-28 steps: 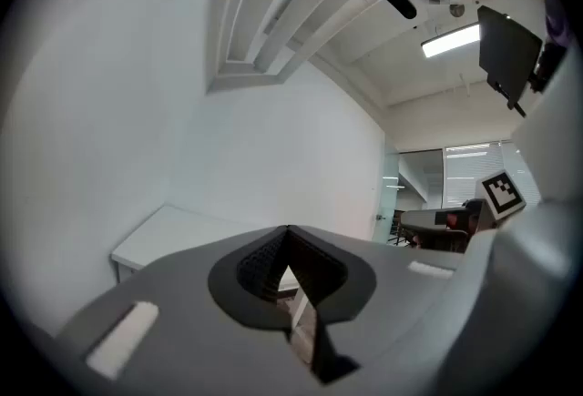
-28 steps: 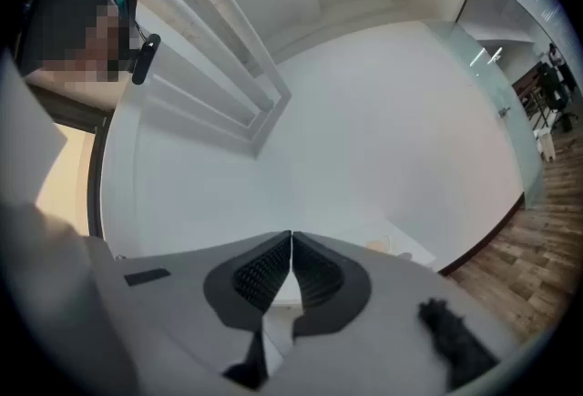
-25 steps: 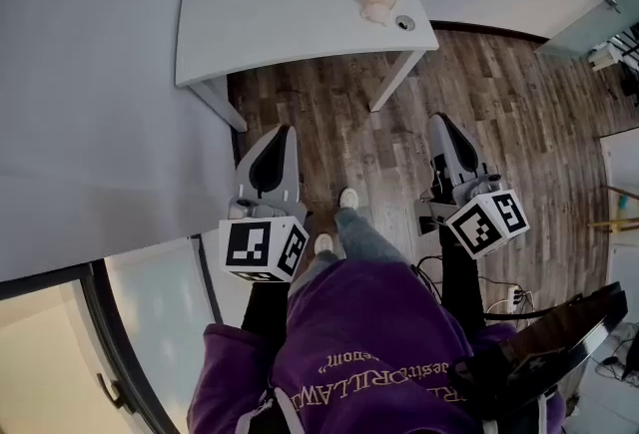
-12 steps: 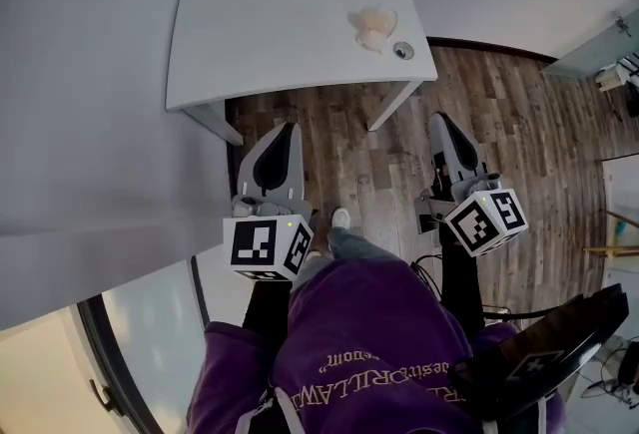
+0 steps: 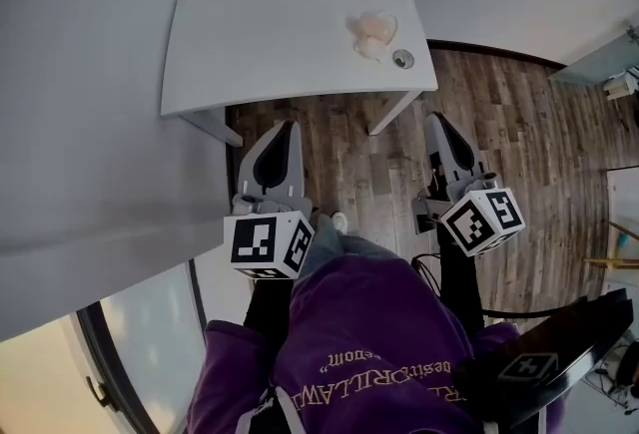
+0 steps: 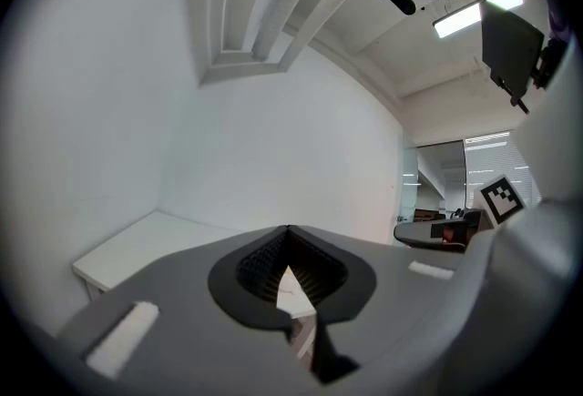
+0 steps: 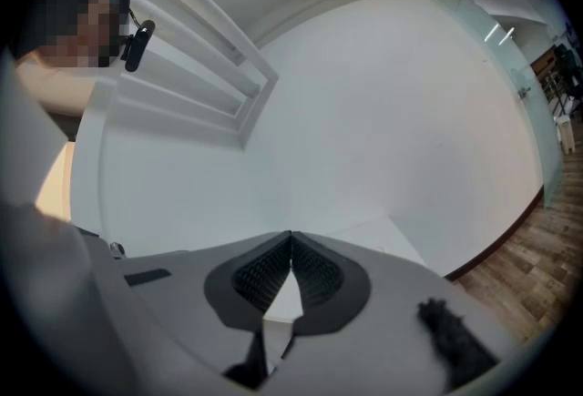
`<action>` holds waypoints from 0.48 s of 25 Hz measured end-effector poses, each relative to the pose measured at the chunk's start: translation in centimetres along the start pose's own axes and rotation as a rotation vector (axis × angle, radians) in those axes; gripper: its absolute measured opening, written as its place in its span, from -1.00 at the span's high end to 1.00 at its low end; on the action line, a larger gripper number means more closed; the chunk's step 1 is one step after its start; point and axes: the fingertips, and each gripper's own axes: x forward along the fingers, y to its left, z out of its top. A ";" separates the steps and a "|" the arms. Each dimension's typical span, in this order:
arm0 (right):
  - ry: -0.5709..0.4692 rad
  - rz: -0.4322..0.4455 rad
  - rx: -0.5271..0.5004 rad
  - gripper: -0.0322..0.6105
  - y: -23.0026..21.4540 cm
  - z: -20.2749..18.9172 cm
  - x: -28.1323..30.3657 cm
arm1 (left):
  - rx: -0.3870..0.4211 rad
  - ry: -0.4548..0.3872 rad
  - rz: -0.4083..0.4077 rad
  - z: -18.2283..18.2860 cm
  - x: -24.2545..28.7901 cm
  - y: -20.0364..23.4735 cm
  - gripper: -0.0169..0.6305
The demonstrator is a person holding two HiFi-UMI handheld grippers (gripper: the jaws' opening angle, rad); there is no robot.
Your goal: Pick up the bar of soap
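Item 1. Bar of soap (image 5: 371, 30): pale peach, lumpy, small in the head view. It lies on the white rectangular table (image 5: 270, 23), toward that table's right near corner, at about 1 o'clock from the frame's middle. Its outline is soft; whether it is one piece or rests on a dish cannot be told.

Item 2. Small round metal-rimmed fitting (image 5: 402, 59): just beside the soap, at its 5 o'clock; too small to identify.

Item 3. Left gripper (image 5: 289, 130): grey and black, held over the brown wooden plank floor (image 5: 519, 123), short of the table's near edge, well apart from the soap. In the left gripper view (image 6: 288, 235) its ribbed jaws meet at the tips with nothing between; only a sliver of white table shows through the gap below them.

Item 4. Right gripper (image 5: 432, 120): same build, at 3 o'clock of the left one, also well apart from the soap. Right gripper view (image 7: 291, 239): jaws together, empty.

Item 5. Person's purple hooded top (image 5: 369, 342): fills 6 o'clock, covering the legs. One pale shoe (image 5: 339, 221) is partly visible.

Item 6. Black flat object (image 5: 559, 352): at 4 o'clock, cut off by the frame edge.
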 end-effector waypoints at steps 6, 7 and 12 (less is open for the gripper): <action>0.004 -0.018 -0.040 0.88 -1.0 0.1 1.8 | -0.007 -0.009 0.013 0.3 1.7 1.1 0.93; 0.000 -0.019 -0.039 0.88 -1.1 0.3 2.2 | -0.005 -0.007 0.013 0.3 2.1 1.2 0.93; -0.010 -0.041 -0.031 0.88 -2.2 0.6 4.6 | 0.005 -0.001 -0.013 0.9 5.0 2.5 0.93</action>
